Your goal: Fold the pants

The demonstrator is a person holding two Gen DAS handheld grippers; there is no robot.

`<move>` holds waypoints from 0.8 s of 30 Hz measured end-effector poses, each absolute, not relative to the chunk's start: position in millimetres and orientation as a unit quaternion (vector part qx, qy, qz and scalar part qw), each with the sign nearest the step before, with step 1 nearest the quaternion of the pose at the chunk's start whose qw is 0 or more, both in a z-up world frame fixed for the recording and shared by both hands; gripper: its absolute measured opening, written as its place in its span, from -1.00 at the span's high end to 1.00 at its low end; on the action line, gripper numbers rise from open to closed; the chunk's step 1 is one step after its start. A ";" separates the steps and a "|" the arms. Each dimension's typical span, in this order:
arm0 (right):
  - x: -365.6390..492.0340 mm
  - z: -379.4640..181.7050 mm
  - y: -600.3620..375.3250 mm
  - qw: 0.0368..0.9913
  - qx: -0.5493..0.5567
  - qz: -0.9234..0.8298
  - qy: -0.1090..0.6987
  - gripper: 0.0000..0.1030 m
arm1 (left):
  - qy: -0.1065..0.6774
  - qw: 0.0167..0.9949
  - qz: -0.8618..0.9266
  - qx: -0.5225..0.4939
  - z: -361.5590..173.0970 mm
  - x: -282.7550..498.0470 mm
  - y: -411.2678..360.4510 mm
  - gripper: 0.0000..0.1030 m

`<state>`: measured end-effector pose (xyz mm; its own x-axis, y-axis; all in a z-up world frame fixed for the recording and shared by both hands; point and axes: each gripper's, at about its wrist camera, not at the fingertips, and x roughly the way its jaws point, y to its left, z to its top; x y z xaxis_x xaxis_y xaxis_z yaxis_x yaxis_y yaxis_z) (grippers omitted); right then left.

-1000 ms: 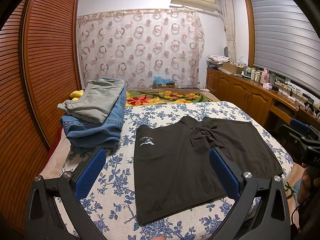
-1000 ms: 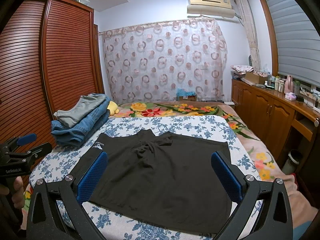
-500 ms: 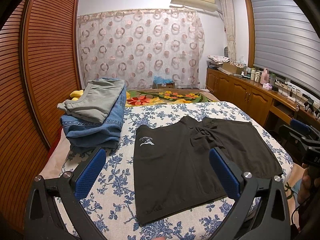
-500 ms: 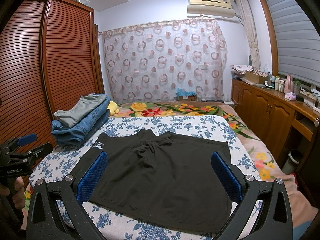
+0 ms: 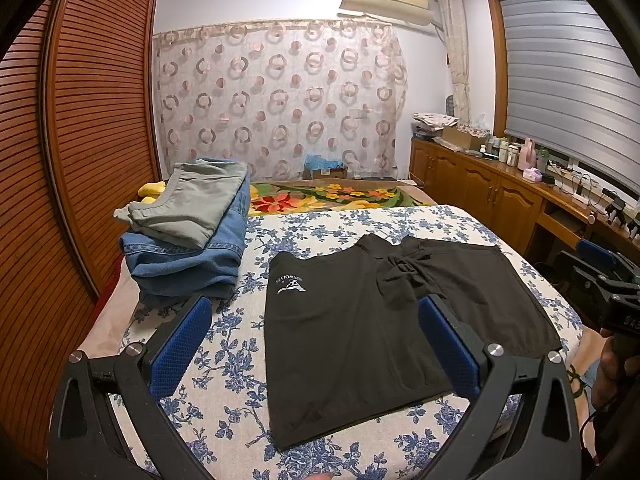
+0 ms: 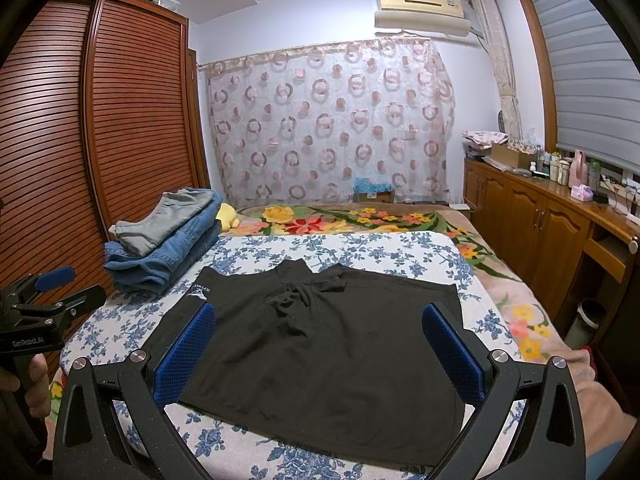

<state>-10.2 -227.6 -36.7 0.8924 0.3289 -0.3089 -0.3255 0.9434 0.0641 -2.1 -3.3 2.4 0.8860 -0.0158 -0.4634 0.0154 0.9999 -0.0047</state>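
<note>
Black shorts (image 5: 360,328) with a small white logo lie spread flat on the blue-flowered bed sheet (image 5: 240,360); they also show in the right wrist view (image 6: 332,344), with the waist drawstring bunched at the far middle. My left gripper (image 5: 316,344) is open and empty, held above the near left part of the shorts. My right gripper (image 6: 320,344) is open and empty, held above the near edge of the shorts. Each gripper shows at the edge of the other's view, the right one (image 5: 600,276) and the left one (image 6: 52,292).
A stack of folded jeans and grey pants (image 5: 188,240) sits on the bed's far left, also in the right wrist view (image 6: 164,240). A slatted wooden wardrobe (image 5: 80,160) runs along the left. Wooden cabinets (image 6: 540,232) with bottles line the right. A flowered blanket (image 6: 360,218) lies beyond.
</note>
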 end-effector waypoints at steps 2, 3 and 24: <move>-10.0 -36.7 -227.7 0.973 0.006 0.168 0.159 -1.00 | 0.238 0.971 -0.009 0.000 4.7 -3.0 -4.1 -1.00; -9.9 -36.7 -227.7 0.973 0.006 0.168 0.159 -1.00 | 0.238 0.971 -0.010 -0.001 4.8 -3.2 -3.8 -1.00; -10.9 -37.4 -227.1 0.973 0.005 0.167 0.157 -1.00 | 0.233 0.972 -0.010 -0.001 15.8 -10.3 -7.4 -1.00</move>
<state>-10.9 -227.1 -37.4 0.8945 0.3274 -0.3044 -0.3239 0.9440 0.0633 -10.3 -7.4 15.8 0.8914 -0.0189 -0.4529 0.0181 0.9998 -0.0063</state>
